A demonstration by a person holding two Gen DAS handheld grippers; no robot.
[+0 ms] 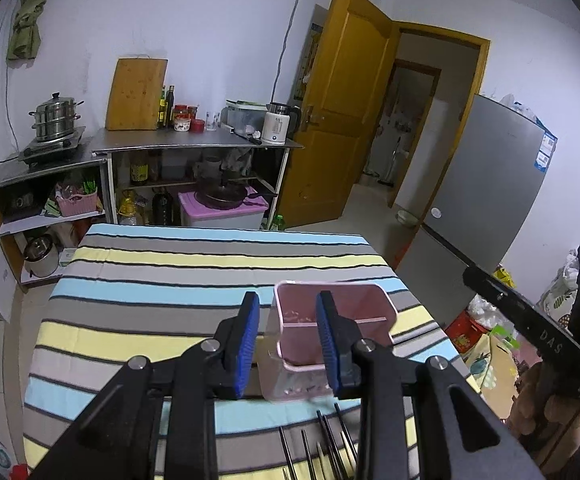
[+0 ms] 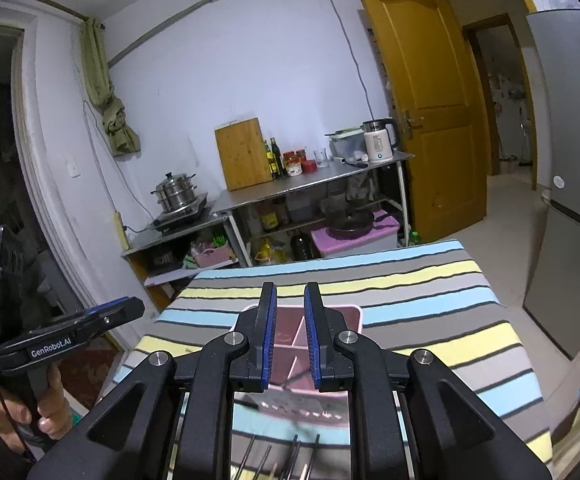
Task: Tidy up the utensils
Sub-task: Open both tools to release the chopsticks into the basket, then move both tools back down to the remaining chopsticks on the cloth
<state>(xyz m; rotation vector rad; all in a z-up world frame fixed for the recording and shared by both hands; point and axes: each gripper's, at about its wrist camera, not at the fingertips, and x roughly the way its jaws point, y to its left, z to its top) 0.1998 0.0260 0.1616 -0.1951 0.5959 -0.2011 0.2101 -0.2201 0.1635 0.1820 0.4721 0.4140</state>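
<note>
A pink two-compartment utensil holder (image 1: 354,304) stands on the striped tablecloth (image 1: 149,280), toward the right side. My left gripper (image 1: 287,300) hovers just short of it, its blue pads apart with nothing between them. Several dark chopsticks (image 1: 326,440) lie on the cloth below the holder, close under the gripper. In the right wrist view the holder (image 2: 350,320) sits straight behind my right gripper (image 2: 290,288), which is open with a narrow gap and holds nothing. The chopsticks (image 2: 294,452) show between its arms at the bottom edge. A hand (image 2: 45,412) grips the left tool's handle.
Behind the table stand steel shelves (image 1: 193,144) with a steamer pot (image 1: 55,116), a cutting board (image 1: 135,94) and a kettle (image 1: 277,122). A yellow door (image 1: 342,108) is open at the back; a grey fridge (image 1: 486,208) stands right of the table.
</note>
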